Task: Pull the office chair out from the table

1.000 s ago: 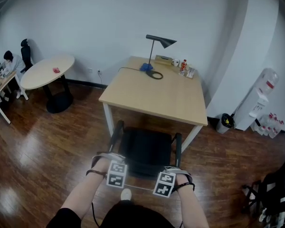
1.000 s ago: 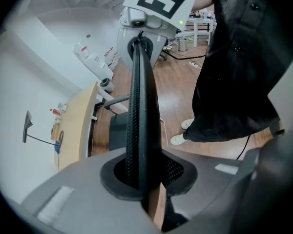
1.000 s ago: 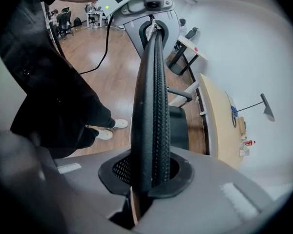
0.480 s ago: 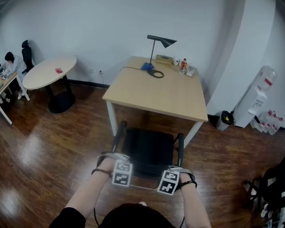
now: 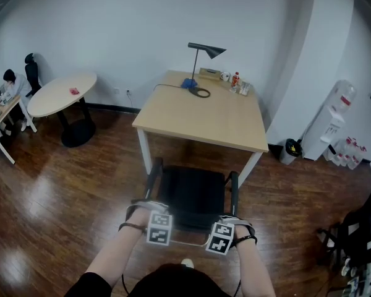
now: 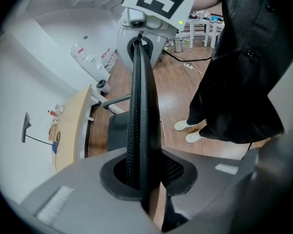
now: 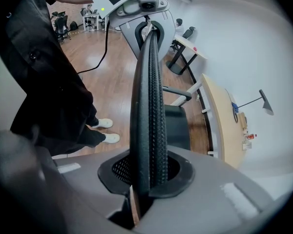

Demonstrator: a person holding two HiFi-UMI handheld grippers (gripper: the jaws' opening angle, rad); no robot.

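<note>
Squarely in left gripper (image 5: 157,226) and right gripper (image 5: 222,234), both clamped tight: backrest edge of office chair (image 5: 191,193).

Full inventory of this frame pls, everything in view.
office chair: 1, black, in front of the wooden table, backrest toward the person
wooden table: 1, light top, white legs, centre
desk lamp: 1, black, table's far edge
round table: 1, white, left
water dispenser: 1, white, right
bin: 1, black, beside the dispenser
seated person: 1, far left
left gripper: 1, grey, jaws shut on backrest rim
right gripper: 1, grey, same rim
</note>
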